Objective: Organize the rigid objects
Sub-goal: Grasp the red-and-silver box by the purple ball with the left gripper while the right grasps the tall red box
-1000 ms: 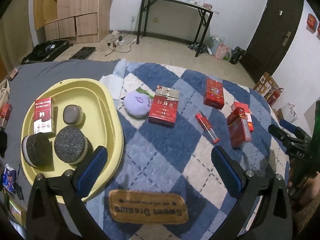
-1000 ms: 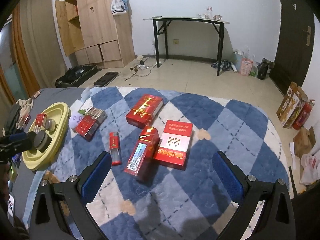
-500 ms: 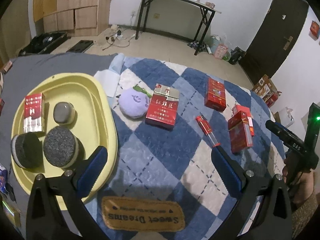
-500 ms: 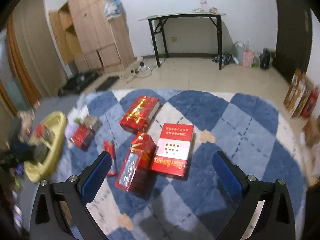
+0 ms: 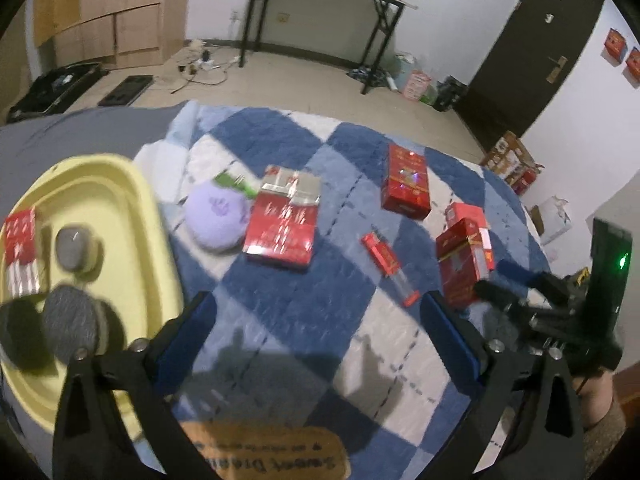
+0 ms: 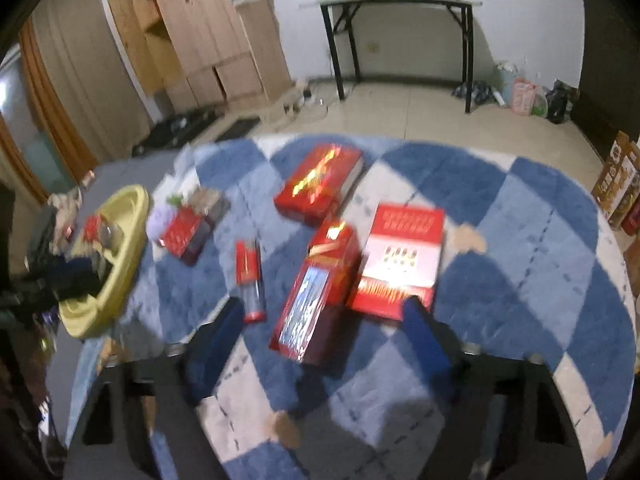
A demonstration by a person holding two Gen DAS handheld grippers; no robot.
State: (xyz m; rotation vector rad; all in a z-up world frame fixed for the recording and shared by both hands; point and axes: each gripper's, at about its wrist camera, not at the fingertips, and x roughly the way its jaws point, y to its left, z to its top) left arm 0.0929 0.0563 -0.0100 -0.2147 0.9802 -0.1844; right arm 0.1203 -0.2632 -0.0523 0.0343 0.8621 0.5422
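My left gripper [image 5: 326,332] hovers over the blue checked rug [image 5: 304,300], its jaws closing with only rug between them. Ahead of it lie a red and silver pack [image 5: 282,228], a purple round cushion [image 5: 218,216], a red lighter [image 5: 386,262] and a red box [image 5: 406,186]. My right gripper [image 6: 322,336] is low over a long red box with a clear window [image 6: 316,296]. Its jaws are closing, the box's near end lies between them, and the pads stand off it. A flat red and white box [image 6: 400,256] lies against that box on the right.
A yellow tray [image 5: 120,184] at the left holds a red pack [image 5: 20,248] and dark round pucks [image 5: 76,320]. In the right wrist view, a red box [image 6: 320,184] lies further back and the lighter [image 6: 248,276] to the left. A brown label [image 5: 272,456] marks the rug's near edge.
Both grippers have moved forward and down toward the rug, and their jaws have narrowed. The windowed red box now lies between the right gripper's fingers.
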